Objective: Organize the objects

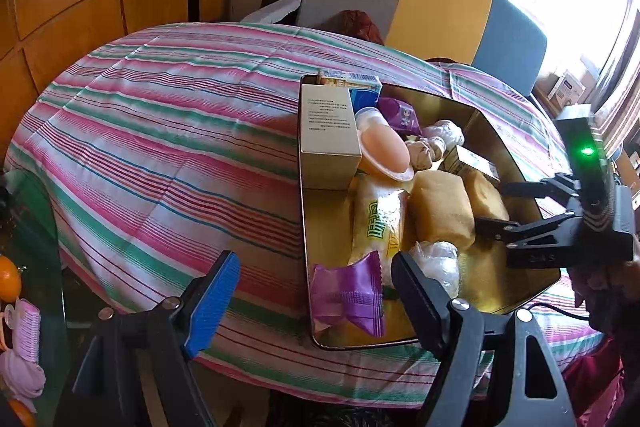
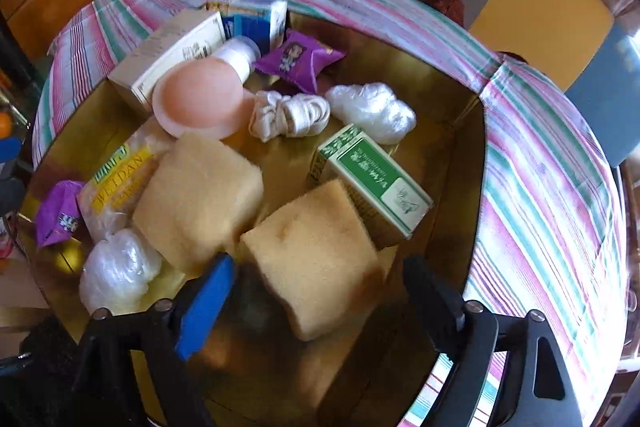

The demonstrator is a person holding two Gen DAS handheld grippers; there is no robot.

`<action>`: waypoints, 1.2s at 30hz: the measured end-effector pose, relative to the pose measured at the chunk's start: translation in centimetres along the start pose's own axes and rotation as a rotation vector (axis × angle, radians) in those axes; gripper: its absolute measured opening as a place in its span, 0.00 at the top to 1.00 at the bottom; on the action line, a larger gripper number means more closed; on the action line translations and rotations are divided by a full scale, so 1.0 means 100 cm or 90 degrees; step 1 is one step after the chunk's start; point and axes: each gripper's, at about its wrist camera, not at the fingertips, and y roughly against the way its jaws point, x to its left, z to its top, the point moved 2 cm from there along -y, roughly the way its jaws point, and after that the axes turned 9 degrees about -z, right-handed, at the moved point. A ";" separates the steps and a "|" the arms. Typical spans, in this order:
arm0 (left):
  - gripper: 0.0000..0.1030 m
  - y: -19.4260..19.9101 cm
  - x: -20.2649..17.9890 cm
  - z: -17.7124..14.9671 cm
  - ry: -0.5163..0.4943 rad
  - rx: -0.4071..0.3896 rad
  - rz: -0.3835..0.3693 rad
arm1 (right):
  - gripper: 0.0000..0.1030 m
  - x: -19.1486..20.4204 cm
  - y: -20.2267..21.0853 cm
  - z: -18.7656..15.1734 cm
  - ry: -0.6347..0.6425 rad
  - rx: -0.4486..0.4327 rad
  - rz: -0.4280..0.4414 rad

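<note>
A gold tray (image 1: 320,211) on the striped table holds many items: a beige box (image 1: 326,131), a pink lidded cup (image 1: 386,151), two tan sponges (image 1: 442,207), a yellow snack bag (image 1: 380,223), purple packets (image 1: 348,297), and a green box (image 2: 376,183). My left gripper (image 1: 316,291) is open and empty at the tray's near edge, over a purple packet. My right gripper (image 2: 320,303) is open, its jaws on either side of the nearer tan sponge (image 2: 316,255). The right gripper also shows in the left wrist view (image 1: 504,211), above the tray's right side.
The striped cloth (image 1: 160,131) covers the round table. Chairs in grey, yellow and blue (image 1: 436,11) stand behind it. White plastic wads (image 2: 372,111), a knotted cloth (image 2: 292,115) and a white bottle (image 2: 236,61) lie in the tray. An orange (image 1: 8,279) lies at the far left.
</note>
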 end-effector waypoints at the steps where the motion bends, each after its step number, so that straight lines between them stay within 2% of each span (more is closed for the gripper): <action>1: 0.23 -0.001 0.000 0.000 0.001 0.001 0.004 | 0.15 -0.001 0.003 -0.001 -0.009 -0.007 0.000; 6: 0.23 0.002 -0.008 0.001 -0.011 -0.014 0.040 | 0.12 -0.008 0.027 -0.009 -0.062 -0.052 -0.011; 12: 0.23 0.019 -0.029 0.005 -0.038 -0.084 0.102 | 0.09 -0.012 0.058 -0.027 -0.160 -0.106 -0.021; 18: 0.23 0.037 -0.057 0.004 -0.073 -0.134 0.091 | 0.09 -0.016 0.100 -0.068 -0.271 -0.157 -0.053; 20: 0.22 0.045 -0.062 0.004 -0.077 -0.149 0.082 | 0.04 -0.017 0.110 -0.079 -0.295 -0.177 -0.078; 23: 0.21 0.049 -0.071 0.004 -0.089 -0.153 0.099 | 0.01 -0.014 0.121 -0.090 -0.314 -0.205 -0.118; 27: 0.21 0.047 -0.076 0.000 -0.097 -0.140 0.123 | 0.01 -0.011 0.120 -0.091 -0.327 -0.213 -0.132; 31: 0.21 0.044 -0.074 -0.004 -0.077 -0.119 0.089 | 0.01 -0.010 0.116 -0.090 -0.326 -0.205 -0.137; 36: 0.21 0.039 -0.074 -0.008 -0.070 -0.111 0.102 | 0.01 -0.006 0.107 -0.087 -0.324 -0.191 -0.138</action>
